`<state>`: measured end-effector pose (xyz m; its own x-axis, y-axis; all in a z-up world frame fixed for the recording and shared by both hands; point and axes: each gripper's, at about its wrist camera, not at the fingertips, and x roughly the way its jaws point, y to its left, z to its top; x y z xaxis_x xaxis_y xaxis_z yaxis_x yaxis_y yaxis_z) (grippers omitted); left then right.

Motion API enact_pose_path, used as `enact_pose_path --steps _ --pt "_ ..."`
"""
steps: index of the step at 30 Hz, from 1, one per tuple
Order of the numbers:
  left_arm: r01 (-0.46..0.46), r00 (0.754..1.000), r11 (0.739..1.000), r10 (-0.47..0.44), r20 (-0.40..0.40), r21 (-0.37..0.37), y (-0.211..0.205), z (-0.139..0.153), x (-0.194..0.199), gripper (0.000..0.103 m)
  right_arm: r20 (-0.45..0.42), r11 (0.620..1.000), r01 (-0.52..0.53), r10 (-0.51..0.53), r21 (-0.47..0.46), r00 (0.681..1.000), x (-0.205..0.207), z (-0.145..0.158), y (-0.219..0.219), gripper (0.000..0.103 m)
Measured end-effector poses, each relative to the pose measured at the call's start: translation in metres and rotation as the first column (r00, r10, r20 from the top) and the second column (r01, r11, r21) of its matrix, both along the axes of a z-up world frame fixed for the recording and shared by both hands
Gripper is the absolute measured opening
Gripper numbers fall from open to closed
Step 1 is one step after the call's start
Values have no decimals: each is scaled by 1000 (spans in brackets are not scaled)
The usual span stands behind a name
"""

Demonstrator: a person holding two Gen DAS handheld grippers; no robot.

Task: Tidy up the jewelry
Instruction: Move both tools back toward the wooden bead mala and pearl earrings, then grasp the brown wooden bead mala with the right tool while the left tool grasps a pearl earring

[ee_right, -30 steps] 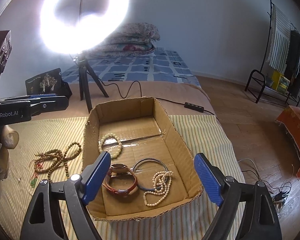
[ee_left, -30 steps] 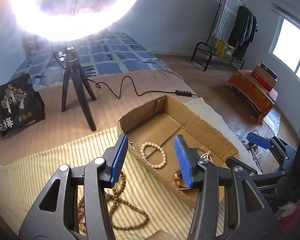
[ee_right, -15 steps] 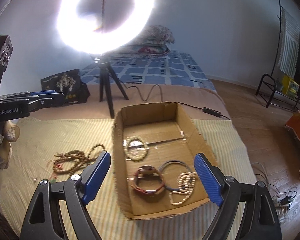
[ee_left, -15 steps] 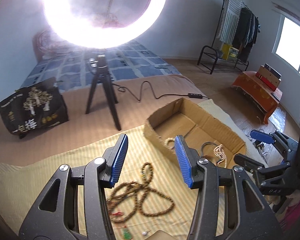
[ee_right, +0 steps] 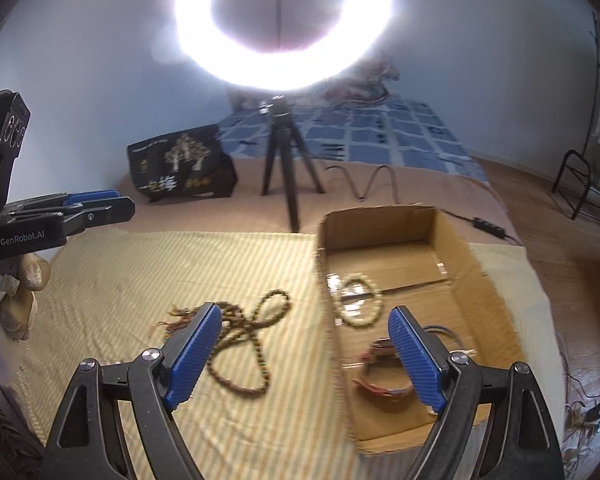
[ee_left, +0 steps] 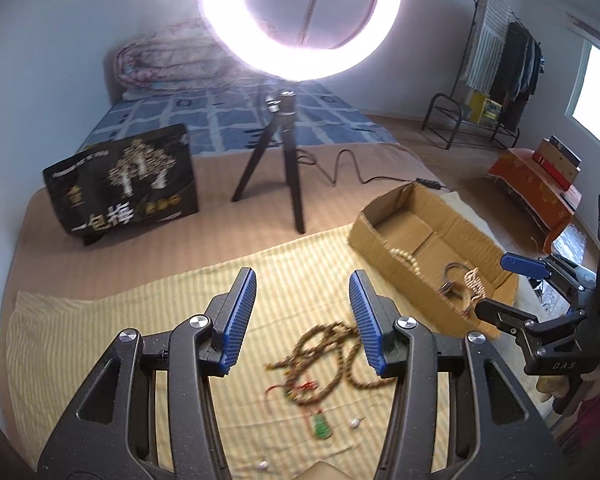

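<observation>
A tangled brown bead necklace (ee_left: 328, 354) with red threads lies on the yellow striped cloth (ee_left: 140, 300). My left gripper (ee_left: 302, 316) hovers just above it, open, nothing between its blue pads. A green pendant (ee_left: 321, 426) lies nearer the camera. In the right wrist view the same necklace (ee_right: 256, 328) lies left of the cardboard box (ee_right: 380, 226). My right gripper (ee_right: 306, 354) stands open and empty over the box's left wall. The box holds a pale bead bracelet (ee_right: 358, 300), a brown strap watch (ee_right: 384, 374) and a dark ring, partly hidden by the right pad.
A ring light on a black tripod (ee_left: 284, 160) stands behind the cloth, its cable running right. A black printed bag (ee_left: 124, 184) sits at the back left. Small pale beads (ee_left: 354, 423) lie loose near the pendant. Clothes rack and orange cabinet (ee_left: 536, 188) stand off the bed to the right.
Both grippers have swung left, away from the box. The brown necklace has come between the left gripper's pads in its view. Neither gripper's jaws have changed.
</observation>
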<state>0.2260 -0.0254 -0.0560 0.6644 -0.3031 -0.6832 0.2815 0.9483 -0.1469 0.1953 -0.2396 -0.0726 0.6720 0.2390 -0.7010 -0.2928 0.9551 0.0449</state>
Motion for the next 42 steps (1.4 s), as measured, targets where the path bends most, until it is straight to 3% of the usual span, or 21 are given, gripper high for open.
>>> enact_pose_path --steps 9,19,24,34,37,42 --pt "-35 999 999 35 -35 1 39 -17 -23 49 -81 999 -13 17 53 997 10 -20 24 87" --pt "-16 993 999 13 -117 -31 60 -54 -59 49 -172 997 -28 39 65 984 21 -44 52 86" --pt "0 987 999 -9 -163 -52 62 -72 -76 49 -238 998 -16 32 69 971 30 -62 61 81" --pt "71 971 997 -71 -230 -9 47 -109 -96 49 -315 997 12 12 75 949 48 -85 66 77" --pt "90 966 995 -77 -246 42 38 -119 -98 35 -327 998 9 15 70 945 52 -89 69 73" --pt "102 966 993 -83 -246 65 33 -127 -96 35 -341 998 0 21 64 940 57 -93 74 71"
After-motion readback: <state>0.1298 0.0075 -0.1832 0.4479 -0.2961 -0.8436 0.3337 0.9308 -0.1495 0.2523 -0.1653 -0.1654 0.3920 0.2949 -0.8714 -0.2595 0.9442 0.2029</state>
